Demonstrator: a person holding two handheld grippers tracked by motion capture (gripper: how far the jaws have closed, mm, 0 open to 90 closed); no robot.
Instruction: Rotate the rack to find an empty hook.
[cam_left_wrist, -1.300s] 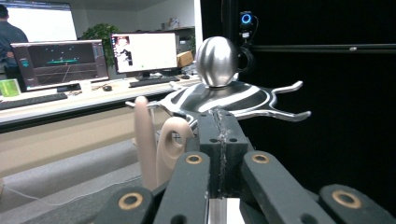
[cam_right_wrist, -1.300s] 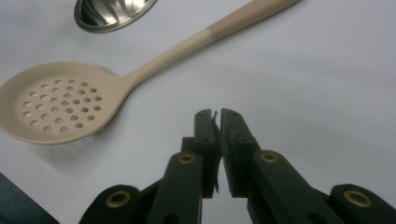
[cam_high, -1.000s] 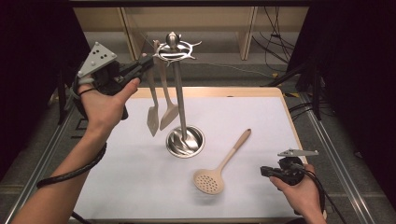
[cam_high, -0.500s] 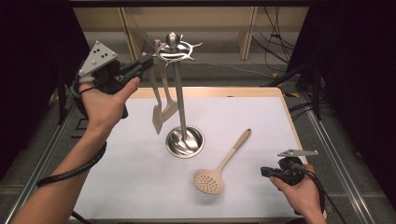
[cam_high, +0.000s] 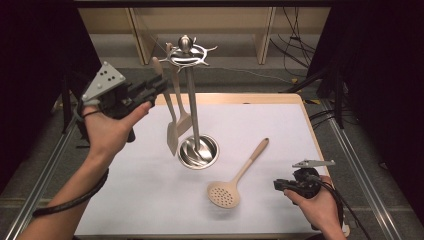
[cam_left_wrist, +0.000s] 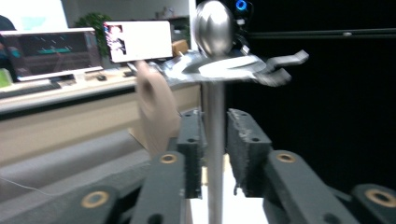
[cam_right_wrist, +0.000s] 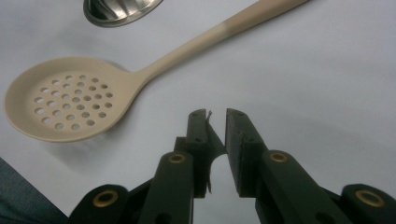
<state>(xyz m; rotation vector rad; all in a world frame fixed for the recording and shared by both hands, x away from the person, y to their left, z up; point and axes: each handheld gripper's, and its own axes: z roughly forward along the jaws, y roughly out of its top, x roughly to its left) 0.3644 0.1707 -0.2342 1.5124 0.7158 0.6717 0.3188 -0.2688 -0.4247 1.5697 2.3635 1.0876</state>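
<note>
Utensils are being hung on a metal stand that rises from a round base on the white-covered table.

Done so far, as the frames show:
- Two flat wooden turners hang from the hooked ring at the top of the stand, on the side toward the left hand, with their blades clear of the table.
- The left claw is held high, just beside the handles of those turners and level with the upper part of the pole. Its jaws have just been opening. In the left gripper view the left claw stands partly open with nothing between the pads; the pole of the stand shows through the gap, farther off. This reads as a release of the turner last hung.

Left to do, by judgement:
- One slotted spoon lies flat on the table, bowl toward the person and handle pointing away toward the far right, near the base of the stand but apart from it.
- The right claw rests low near the front right corner of the table, near the spoon's bowl. Its jaws have also just been opening; in the right gripper view the right claw shows a narrow gap holding nothing, and the spoon lies ahead of it, untouched.

Free hooks remain on the ring. The spoon still has to be picked up and hung.
</note>
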